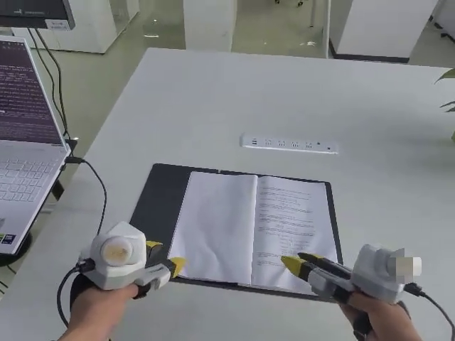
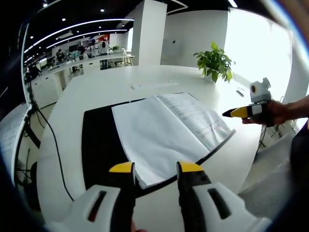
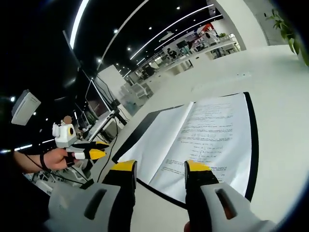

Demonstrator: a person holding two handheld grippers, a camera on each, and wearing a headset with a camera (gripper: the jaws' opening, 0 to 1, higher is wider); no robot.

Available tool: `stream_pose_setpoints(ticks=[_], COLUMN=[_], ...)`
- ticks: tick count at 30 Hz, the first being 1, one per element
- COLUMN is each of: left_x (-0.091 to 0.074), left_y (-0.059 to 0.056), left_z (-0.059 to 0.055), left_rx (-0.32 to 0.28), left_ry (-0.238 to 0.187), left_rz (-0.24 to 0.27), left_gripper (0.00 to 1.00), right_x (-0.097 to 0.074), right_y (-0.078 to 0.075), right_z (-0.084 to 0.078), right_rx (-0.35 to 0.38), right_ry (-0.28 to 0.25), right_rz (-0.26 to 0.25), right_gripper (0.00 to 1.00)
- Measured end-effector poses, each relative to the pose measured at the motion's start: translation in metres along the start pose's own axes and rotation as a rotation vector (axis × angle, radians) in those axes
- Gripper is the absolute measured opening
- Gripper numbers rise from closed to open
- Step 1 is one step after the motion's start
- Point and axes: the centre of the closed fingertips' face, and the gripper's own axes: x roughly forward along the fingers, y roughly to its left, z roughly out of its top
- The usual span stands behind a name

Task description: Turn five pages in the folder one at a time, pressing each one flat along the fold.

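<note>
Black folder [image 1: 158, 206] lies open on the white table [image 1: 213, 92], with a blank page [image 1: 213, 227] on the left and a printed page [image 1: 291, 213] on the right. The left gripper [image 1: 166, 256] is just beside its near left edge. The right gripper [image 1: 298, 263] is over the printed page's near corner. Both grippers' jaws are parted and hold nothing.

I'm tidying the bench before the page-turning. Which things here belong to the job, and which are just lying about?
For the job: folder, pages, left gripper, right gripper.

Lying about: laptop, power strip, plant.
</note>
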Motion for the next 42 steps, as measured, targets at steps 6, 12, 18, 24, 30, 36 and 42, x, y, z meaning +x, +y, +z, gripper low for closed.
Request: stream_pose_setpoints(ticks=[6, 12, 18, 24, 30, 36, 42], left_x=[-0.013, -0.027, -0.042, -0.052, -0.061, -0.063, -0.06], left_y=[-0.007, -0.008, -0.012, -0.017, -0.014, -0.013, -0.016], left_z=[0.014, 0.034, 0.047, 0.045, 0.041, 0.036, 0.037], left_rx=[0.012, 0.025, 0.031, 0.042, 0.029, 0.052, 0.058], left_ry=[-0.024, -0.065, -0.103, -0.098, -0.103, -0.083, -0.076], left_rz=[-0.016, -0.023, -0.025, -0.017, 0.009, 0.015, 0.01], left_gripper=[0.44, 0.5, 0.6, 0.67, 0.73, 0.76, 0.76], right_x=[-0.023, -0.049, -0.073, -0.095, -0.112, -0.116, -0.116], right_y=[-0.005, -0.006, -0.008, -0.008, -0.011, -0.013, -0.013], right_z=[0.007, 0.022, 0.036, 0.036, 0.028, 0.022, 0.022], right_rx=[-0.077, -0.152, -0.15, -0.143, -0.155, -0.176, -0.171], right_ry=[0.003, -0.011, -0.085, -0.128, -0.127, -0.097, -0.095], right_rz=[-0.034, -0.074, -0.13, -0.178, -0.199, -0.208, -0.208], right_gripper=[0.5, 0.65, 0.68, 0.75, 0.78, 0.79, 0.78])
